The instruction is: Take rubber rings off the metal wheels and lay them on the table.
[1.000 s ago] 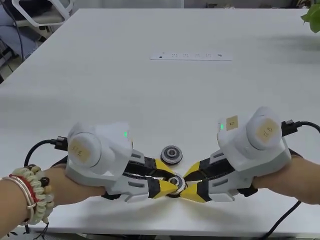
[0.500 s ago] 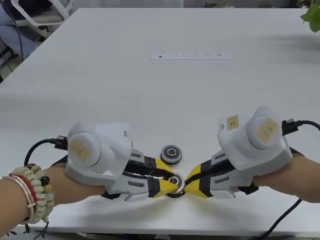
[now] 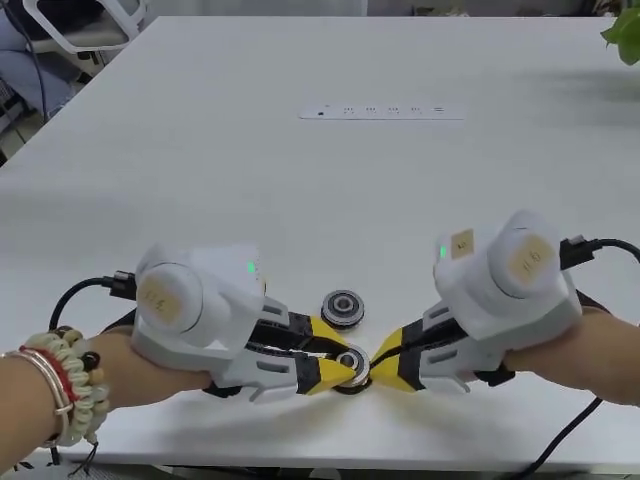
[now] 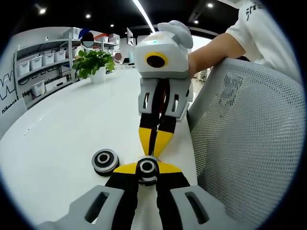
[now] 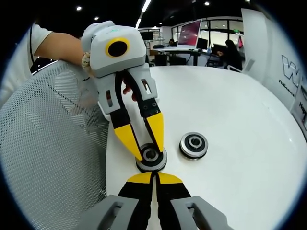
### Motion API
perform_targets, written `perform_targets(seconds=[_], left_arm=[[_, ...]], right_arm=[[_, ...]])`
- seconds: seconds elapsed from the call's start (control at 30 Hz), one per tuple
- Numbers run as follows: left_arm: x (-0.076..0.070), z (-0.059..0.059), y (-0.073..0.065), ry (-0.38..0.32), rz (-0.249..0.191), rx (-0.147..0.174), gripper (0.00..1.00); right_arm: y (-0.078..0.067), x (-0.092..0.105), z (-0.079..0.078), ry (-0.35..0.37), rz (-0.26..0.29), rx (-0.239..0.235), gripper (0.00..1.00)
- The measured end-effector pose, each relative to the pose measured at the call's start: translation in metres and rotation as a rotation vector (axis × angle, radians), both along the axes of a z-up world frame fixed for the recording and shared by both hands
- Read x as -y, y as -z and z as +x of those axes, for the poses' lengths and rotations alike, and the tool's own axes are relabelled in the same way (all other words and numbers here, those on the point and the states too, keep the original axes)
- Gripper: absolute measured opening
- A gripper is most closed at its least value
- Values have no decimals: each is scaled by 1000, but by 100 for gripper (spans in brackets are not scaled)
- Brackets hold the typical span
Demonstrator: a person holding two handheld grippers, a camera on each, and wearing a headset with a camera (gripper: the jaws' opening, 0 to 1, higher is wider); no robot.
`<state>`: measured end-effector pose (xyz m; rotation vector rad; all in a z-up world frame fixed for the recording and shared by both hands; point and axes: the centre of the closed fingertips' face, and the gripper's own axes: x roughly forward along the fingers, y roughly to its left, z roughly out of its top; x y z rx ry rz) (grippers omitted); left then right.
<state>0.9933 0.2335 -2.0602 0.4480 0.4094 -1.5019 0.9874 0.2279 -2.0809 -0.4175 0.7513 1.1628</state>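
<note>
Narrowed since a second ago: jaws of the right gripper [image 3: 378, 362], then spread, now brought tip to tip. Wheels unmoved.

Head view: white table [image 3: 300, 200], both grippers low at its near edge, aimed at each other. Left gripper [image 3: 342, 362] clamped on a small metal wheel [image 3: 351, 361], one yellow tip on each side. Closed tips of the right gripper touching that wheel's rim from the opposite side; cannot tell whether pinching the black rubber ring [image 5: 139, 162] or merely pressing on it. Second wheel [image 3: 343, 307] lying flat just beyond, a little farther from the near edge, touching neither gripper, ring still on.

Left gripper view: held wheel's silver hub face-on between its own jaws, right gripper's tips meeting in a point just past it, second wheel off to the left. Right gripper view, clearer than the head view: left gripper's yellow fingers [image 5: 127, 136] straddling the wheel, own tips shut right at its near rim.

Around: flush socket strip [image 3: 381, 111] toward the far edge, midway along. Green plant [image 3: 625, 35] at the far right corner. Grey mesh chair back [image 4: 240, 143] close by the near edge, blocking one side of each gripper view. Beaded bracelets [image 3: 65, 385] on the left wrist. Black cables [image 3: 75, 293] trailing from both grippers.
</note>
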Motion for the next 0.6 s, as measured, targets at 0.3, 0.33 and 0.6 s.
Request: perform_targets(seconds=[0.3,0.33,0.6], left_arm=[[1,1,0,-5,2,3,8],[1,1,0,-6,2,2,8],[2,1,0,-8,2,2,8]], right_arm=[[-4,5,4,117,65,-105,0],[-4,5,4,124,71,-115,0],[-8,8,6,275,198,-283,0]])
